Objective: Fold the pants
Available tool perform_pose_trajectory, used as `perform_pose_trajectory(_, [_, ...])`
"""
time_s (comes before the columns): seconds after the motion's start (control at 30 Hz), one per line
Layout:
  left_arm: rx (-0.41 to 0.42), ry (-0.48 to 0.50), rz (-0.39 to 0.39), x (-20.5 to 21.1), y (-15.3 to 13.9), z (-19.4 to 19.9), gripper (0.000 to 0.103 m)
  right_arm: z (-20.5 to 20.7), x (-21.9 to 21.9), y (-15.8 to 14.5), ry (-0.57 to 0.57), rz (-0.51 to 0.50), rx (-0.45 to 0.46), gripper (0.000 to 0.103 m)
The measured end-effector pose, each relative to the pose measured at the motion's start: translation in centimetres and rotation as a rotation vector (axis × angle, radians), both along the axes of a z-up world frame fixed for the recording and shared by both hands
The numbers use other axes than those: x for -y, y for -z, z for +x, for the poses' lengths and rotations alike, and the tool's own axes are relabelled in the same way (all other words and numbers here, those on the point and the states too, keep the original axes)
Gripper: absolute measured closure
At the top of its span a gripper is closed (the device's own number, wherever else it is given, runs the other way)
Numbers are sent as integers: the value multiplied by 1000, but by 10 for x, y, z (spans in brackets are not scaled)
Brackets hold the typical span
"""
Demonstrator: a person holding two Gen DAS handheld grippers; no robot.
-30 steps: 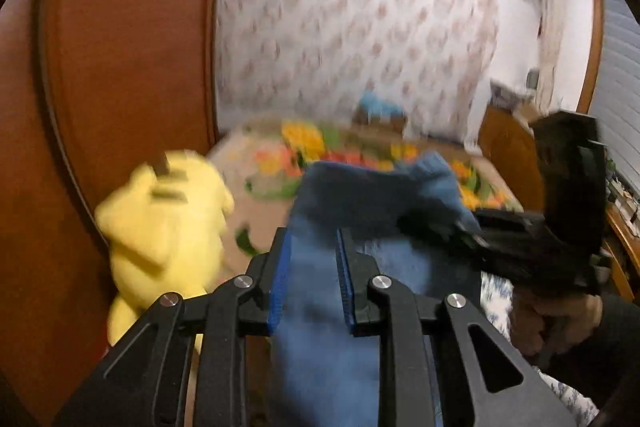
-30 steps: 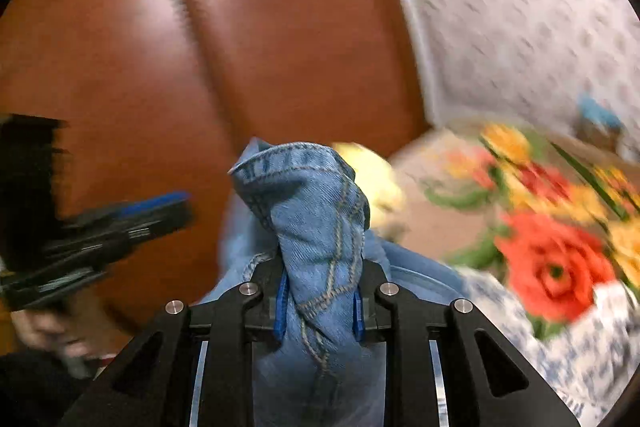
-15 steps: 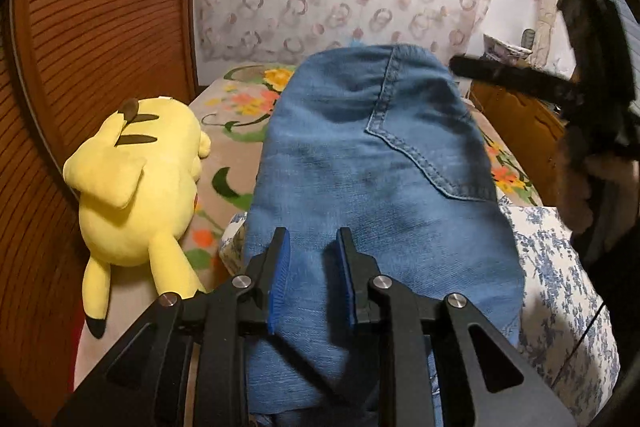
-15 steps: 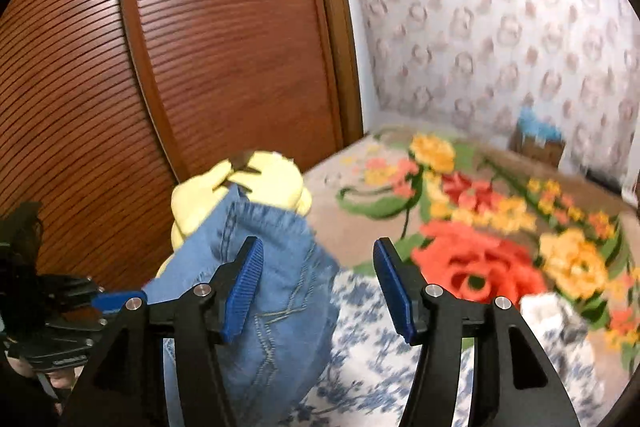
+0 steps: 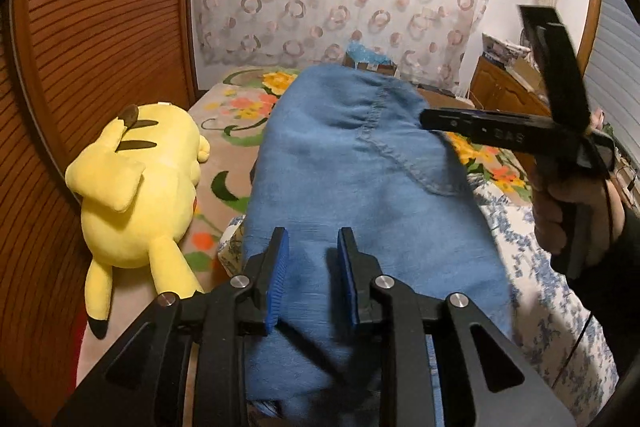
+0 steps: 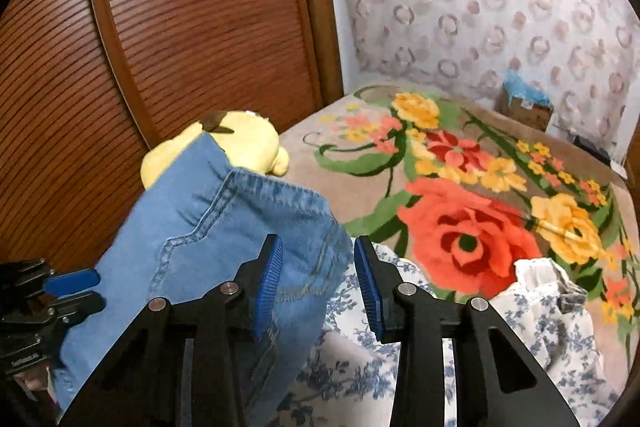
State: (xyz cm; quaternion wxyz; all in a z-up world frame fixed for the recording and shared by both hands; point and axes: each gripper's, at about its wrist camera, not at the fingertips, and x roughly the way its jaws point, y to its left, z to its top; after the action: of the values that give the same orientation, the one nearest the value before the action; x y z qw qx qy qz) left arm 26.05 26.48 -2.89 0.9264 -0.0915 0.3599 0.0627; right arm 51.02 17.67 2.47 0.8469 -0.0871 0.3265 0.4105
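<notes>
— On the bed's floral blanket, any writing?
— Only "BAS" on the right gripper.
— And the blue denim pants?
— Draped mid-bed over a blue-flowered sheet. Left gripper opening narrowly, denim between; right gripper closing beside the hem. Only the left view shows a hand.

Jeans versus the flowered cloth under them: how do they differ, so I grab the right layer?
The jeans are plain blue denim with stitched seams; the cloth is white with small blue flowers. The jeans lie on top; the cloth lies beneath, spreading out past them. Both are rumpled fabric lying over the rose blanket.
</notes>
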Motion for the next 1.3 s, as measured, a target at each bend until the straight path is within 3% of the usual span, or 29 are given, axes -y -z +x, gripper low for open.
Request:
perform_pose_trajectory(0.23, [72,16,42,28,-33,-29,50,-86,65,-14,3,57,58,64])
perform_pose_trajectory(0.47, [121,59,64,64,-56,-59,44,-159,132,-21,56,97,95,64])
perform_pose_trajectory(0.7, [173,111,88,107,-72,-87,27,-225,194,-31,121,120,141,64])
perform_pose_trajectory(0.9, [192,156,84,137,-76,-103,23,-271,230,-33,178,120,165,64])
perform_pose_trajectory(1.07, [213,188,83,158,-78,-115,1,-303,250,-35,215,126,172,64])
perform_pose_trajectory(1.3, [215,212,104,192,-78,-131,0,-339,271,-39,262,125,181,57])
